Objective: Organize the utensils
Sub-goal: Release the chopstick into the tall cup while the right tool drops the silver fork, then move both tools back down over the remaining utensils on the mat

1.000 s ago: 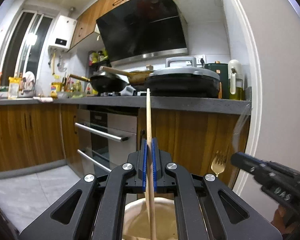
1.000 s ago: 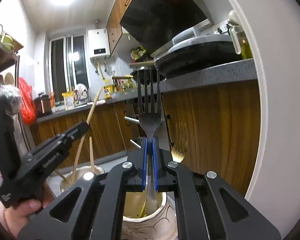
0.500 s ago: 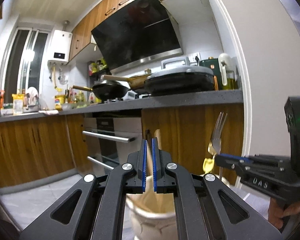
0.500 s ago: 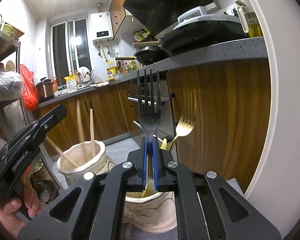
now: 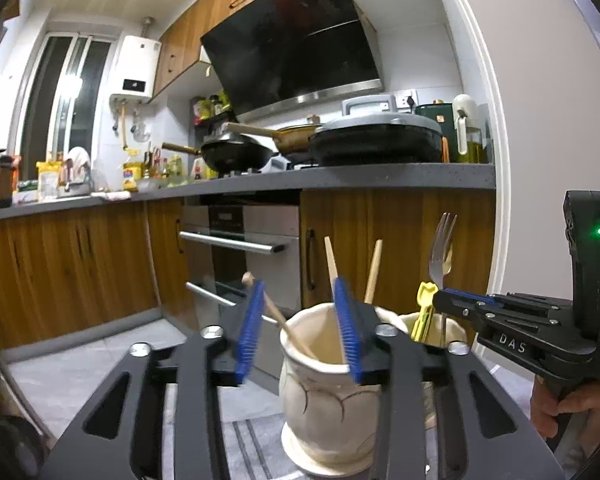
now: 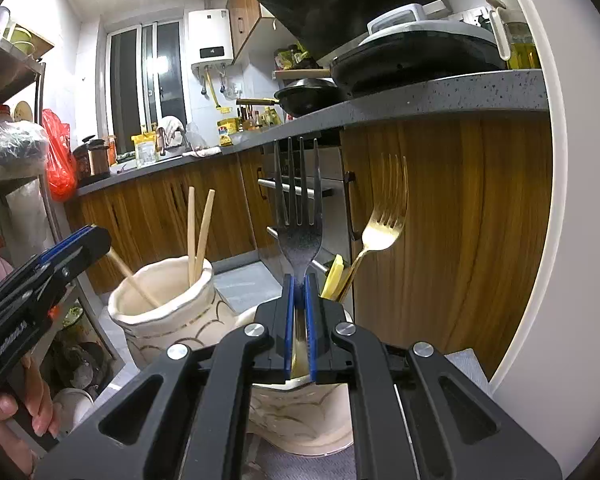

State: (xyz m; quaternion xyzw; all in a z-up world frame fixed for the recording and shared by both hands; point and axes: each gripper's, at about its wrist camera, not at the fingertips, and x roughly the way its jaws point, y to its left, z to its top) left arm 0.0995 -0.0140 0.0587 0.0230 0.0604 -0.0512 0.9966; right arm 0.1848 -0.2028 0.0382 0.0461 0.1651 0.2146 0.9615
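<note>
My left gripper (image 5: 299,330) hovers just before a cream ceramic jar (image 5: 328,400). Its jaws are opening, and nothing is pressed between the blue pads (image 5: 252,328). Three wooden chopsticks (image 5: 374,268) stand loose in that jar, one of them leaning left. My right gripper (image 6: 299,292) is shut on the neck of a dark fork (image 6: 300,232), tines up, over a second cream jar (image 6: 300,420). A gold fork (image 6: 384,224) and a yellow utensil (image 6: 334,276) stand in the second jar. The chopstick jar (image 6: 160,312) sits to its left.
Both jars stand on a grey striped cloth (image 5: 252,448). Wooden cabinets and an oven front (image 5: 236,248) lie beyond, under a grey counter (image 5: 380,176) with pans. A white wall (image 6: 572,240) closes the right side. A shelf rack (image 6: 12,184) stands at the left.
The left gripper came down toward the jar, let go of the chopstick and spread its jaws. The chopstick now stands in the jar. The right gripper keeps its grip on the fork.
</note>
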